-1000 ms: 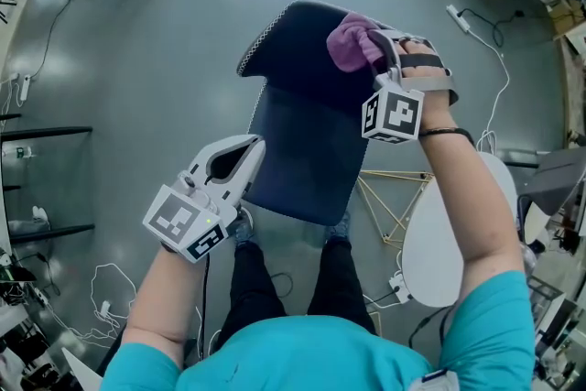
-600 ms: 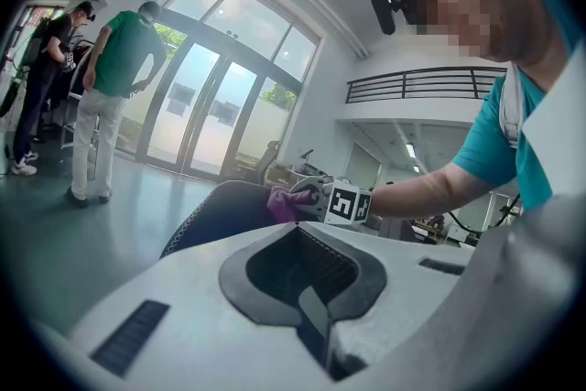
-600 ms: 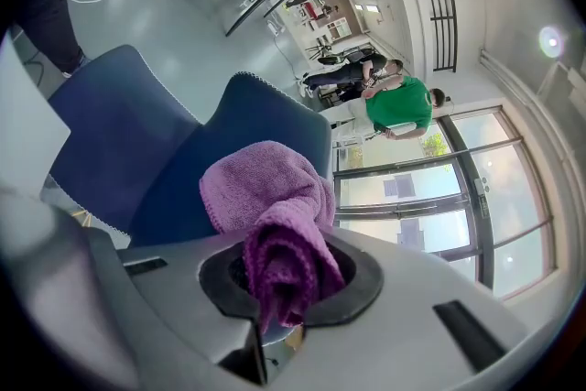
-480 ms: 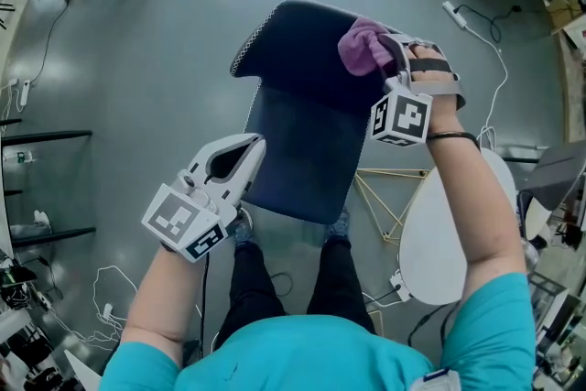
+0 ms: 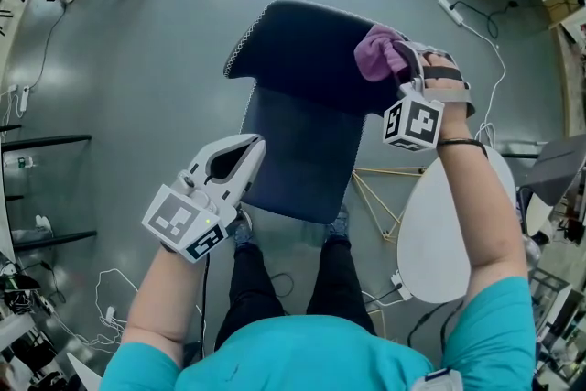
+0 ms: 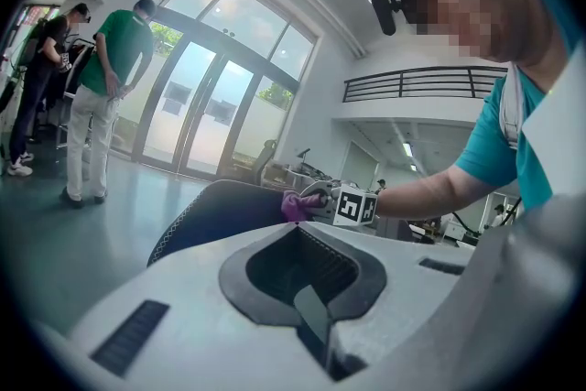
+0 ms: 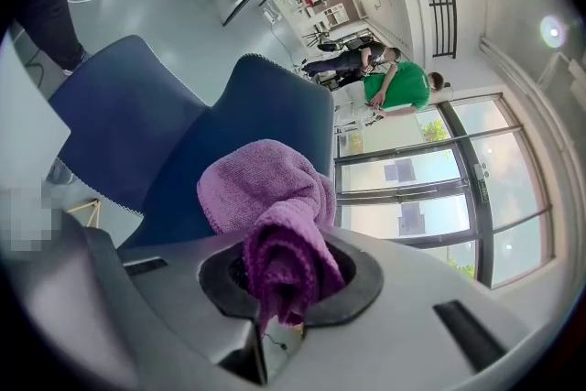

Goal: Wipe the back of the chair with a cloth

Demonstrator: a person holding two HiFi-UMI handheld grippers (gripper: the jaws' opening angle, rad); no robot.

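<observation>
The right hand-held gripper [image 5: 403, 61] is clamped on 1 purple terry cloth [image 5: 379, 52]. In the right gripper view a twisted fold of that cloth [image 7: 271, 224] is pinched between the jaws, and the rest bunches out ahead of the hand-held gripper [image 7: 282, 293]. In the head view the bunched end rests against the upper right part of the dark blue moulded chair's backrest [image 5: 298, 46], close to its right edge. This sits right of centre in the upper half of the frame.

The left hand-held gripper [image 5: 247, 147] has its jaws together on nothing. The left gripper view shows the tips [image 6: 298, 226] meeting with only the hollow behind them. It hovers at the lower left, just beside the left edge of the chair's seat [image 5: 302, 156], and I cannot tell whether it touches.

Several things could go wrong from here:
- The cloth is held by only a narrow fold, so dragging it hard across the backrest could pull it out of the jaws.
- The wad sits near the right edge, so a stroke further right would probably run off the chair.
- Nothing visibly steadies the chair, so a firm push on the backrest might slide or rock it on the smooth grey floor [image 5: 137, 59].
- The left stretch of the backrest, by the pale stitched edge [image 5: 240, 50], could be skipped.

Counted, there are:
- 2 hand-held grippers
- 1 cloth
- 1 chair
- 2 people standing by the glass doors, at the upper left of the left gripper view [image 6: 105, 96]
</observation>
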